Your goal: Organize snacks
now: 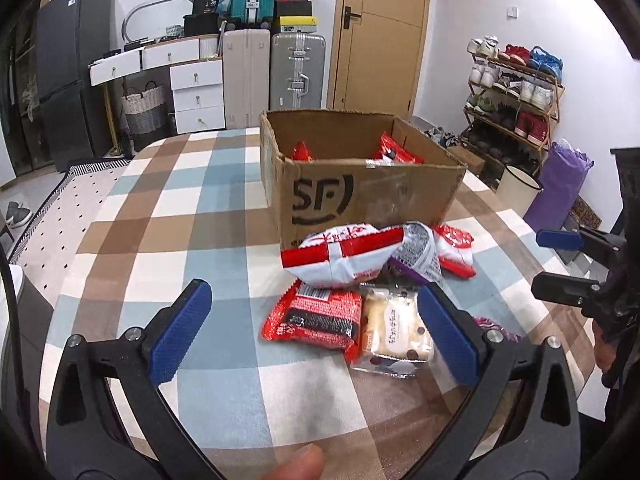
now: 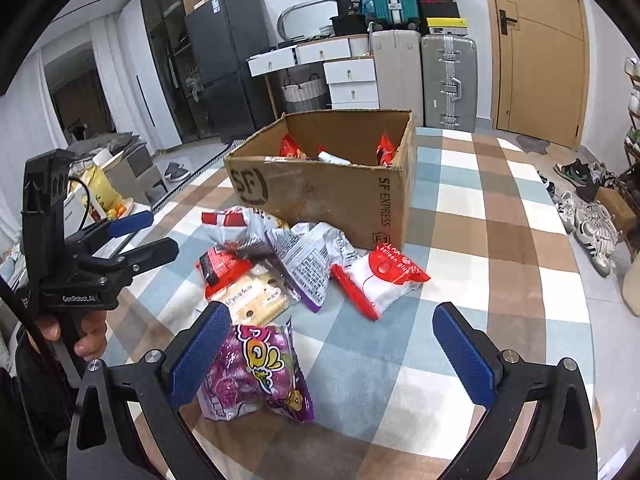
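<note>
Hovering over the checked tablecloth (image 2: 500, 240), both grippers spread wide, nothing held. Right gripper (image 2: 332, 356) nearest the purple candy bag (image 2: 256, 368): bag just inside the left-hand pad (image 2: 198, 358), touching it or nearly so, off-centre in the gap, long axis running roughly along the fingers. Probably needs a small shift toward that pad before closing.

Left gripper (image 1: 314, 334) above and just short of the pile, red noodle packet (image 1: 316, 316) and clear-wrapped pastry (image 1: 394, 330) between its pads in line of sight, still lying flat on the cloth.

Remaining loose snacks: white-and-red crinkled bag (image 1: 340, 256) on top of the heap, silver-backed purple packet (image 2: 308, 264), red-and-white packet (image 2: 384, 280) out to the side.

Cardboard box (image 2: 320, 192) beyond the pile, open top, a few red packets already inside.

Materials: glossy film wrappers, crumpled, slippery by the look; puffed bags likely to squash under grip.
</note>
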`<state>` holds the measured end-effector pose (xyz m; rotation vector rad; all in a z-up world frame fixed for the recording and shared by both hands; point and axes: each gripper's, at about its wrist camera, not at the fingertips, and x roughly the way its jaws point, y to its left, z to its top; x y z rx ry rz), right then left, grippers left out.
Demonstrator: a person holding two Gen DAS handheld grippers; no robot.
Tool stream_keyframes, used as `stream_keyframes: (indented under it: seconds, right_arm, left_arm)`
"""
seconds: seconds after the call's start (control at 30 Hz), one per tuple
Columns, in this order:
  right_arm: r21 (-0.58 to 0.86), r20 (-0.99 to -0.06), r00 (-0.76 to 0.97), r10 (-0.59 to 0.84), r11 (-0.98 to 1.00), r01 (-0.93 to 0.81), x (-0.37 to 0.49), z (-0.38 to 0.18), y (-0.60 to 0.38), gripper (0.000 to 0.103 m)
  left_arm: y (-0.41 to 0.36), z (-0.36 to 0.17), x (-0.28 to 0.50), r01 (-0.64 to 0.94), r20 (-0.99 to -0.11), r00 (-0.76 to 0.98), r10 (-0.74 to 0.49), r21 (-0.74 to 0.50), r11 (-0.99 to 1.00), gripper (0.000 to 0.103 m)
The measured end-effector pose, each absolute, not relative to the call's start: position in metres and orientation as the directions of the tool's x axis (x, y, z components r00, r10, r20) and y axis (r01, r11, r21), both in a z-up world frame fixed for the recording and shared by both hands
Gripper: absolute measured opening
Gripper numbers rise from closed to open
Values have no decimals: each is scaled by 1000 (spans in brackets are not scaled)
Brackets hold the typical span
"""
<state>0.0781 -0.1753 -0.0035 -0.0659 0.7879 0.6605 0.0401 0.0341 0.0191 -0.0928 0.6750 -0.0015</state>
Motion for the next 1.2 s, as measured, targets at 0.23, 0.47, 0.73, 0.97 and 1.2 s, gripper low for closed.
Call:
stream_keyframes:
  seconds: [0.23,0.47,0.73,0.97,1.2]
  right_arm:
    - [189,-697,464,546,764,-616,74,-11,-161,103]
    - [197,-722,402,563,724,-661,68,-22,-146,103]
    - [234,-745,322,585,680,-694,67,-37,-135,103]
    - [312,-735,264,625,657,-687,73,-46,-138,103]
    - [363,-734,226,641,651,-666,78,-56,-137,103]
  left_arm:
    - [29,5,47,-16,-655,755,-47,-90,996,103]
    - [30,-10,54,-20,-682,730,-51,-96,995,103]
    - [32,-25,62,-29,-709,703,-53,-104,994,103]
    - [39,-34,67,-44,-724,688,-50,-111,993,103]
    - [45,-41,72,-64,-736,675,-46,-121,991,103]
